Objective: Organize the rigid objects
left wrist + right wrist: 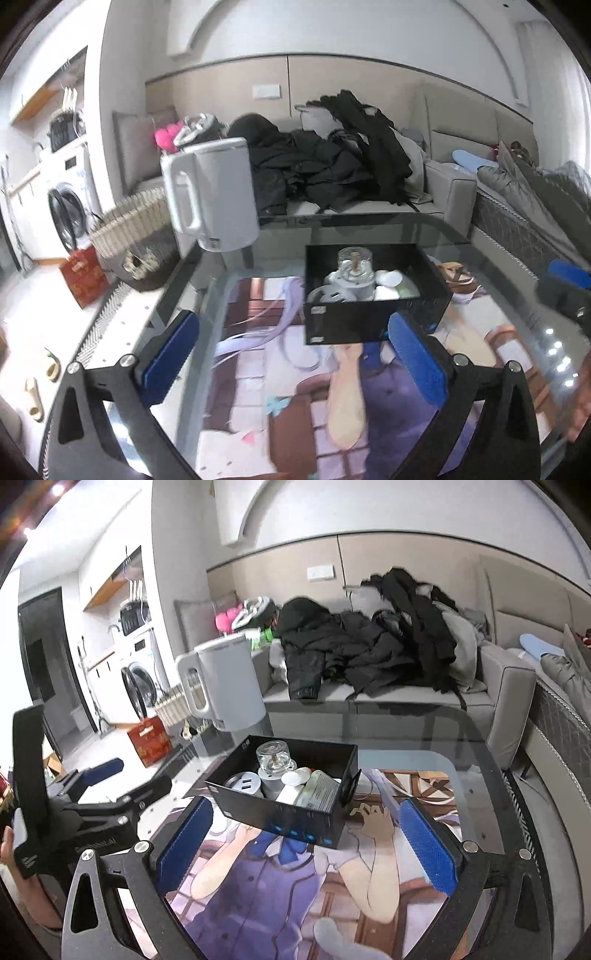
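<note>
Blue-padded left tongs and right tongs are held wide open over the printed mat, nothing between the pads. Behind them, the black box is seen toward the middle of the glass desk, already loaded with a glass jar and pale bottles. A white kettle is parked at the far left corner, close to the edge; a careless sweep could knock it off. Free room is left on the right side.
</note>
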`<state>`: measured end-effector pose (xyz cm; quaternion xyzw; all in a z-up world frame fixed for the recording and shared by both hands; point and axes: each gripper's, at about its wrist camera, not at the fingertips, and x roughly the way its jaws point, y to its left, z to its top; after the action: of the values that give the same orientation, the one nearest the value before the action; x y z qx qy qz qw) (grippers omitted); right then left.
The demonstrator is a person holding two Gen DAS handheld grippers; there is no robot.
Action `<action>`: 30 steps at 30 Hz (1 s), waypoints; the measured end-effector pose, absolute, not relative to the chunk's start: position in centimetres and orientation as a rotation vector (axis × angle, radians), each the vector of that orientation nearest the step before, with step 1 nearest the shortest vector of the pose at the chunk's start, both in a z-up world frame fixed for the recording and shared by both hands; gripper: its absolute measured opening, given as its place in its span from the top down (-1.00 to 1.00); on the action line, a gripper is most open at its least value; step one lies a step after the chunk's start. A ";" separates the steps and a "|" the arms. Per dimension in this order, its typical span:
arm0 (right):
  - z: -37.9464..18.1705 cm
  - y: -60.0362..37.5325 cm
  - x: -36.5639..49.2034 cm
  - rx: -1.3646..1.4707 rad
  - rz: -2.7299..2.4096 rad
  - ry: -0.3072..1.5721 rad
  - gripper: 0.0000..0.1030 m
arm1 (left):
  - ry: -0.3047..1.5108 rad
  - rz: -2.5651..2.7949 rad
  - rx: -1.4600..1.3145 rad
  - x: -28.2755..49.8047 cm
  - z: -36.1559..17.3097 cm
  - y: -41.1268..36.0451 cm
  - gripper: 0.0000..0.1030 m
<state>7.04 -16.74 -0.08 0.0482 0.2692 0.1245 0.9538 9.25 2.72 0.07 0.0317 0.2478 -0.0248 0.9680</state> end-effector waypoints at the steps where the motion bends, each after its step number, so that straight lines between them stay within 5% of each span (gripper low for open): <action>1: -0.2 -16.9 6.0 0.107 0.251 0.525 -0.99 | 0.486 -0.035 0.077 8.8 0.0 2.8 -1.00; 10: -1.6 -15.3 0.9 -0.010 0.154 0.328 -0.99 | 0.393 -0.068 0.084 4.9 0.2 1.1 -1.00; 30: -2.9 -14.8 3.1 -0.005 0.185 0.454 -0.99 | 0.413 0.050 0.005 5.7 0.1 1.8 -1.00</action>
<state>3.05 -14.77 -2.94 -0.0026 0.2245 0.0914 0.9702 5.66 1.82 0.13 0.0025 0.2052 0.0250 0.9784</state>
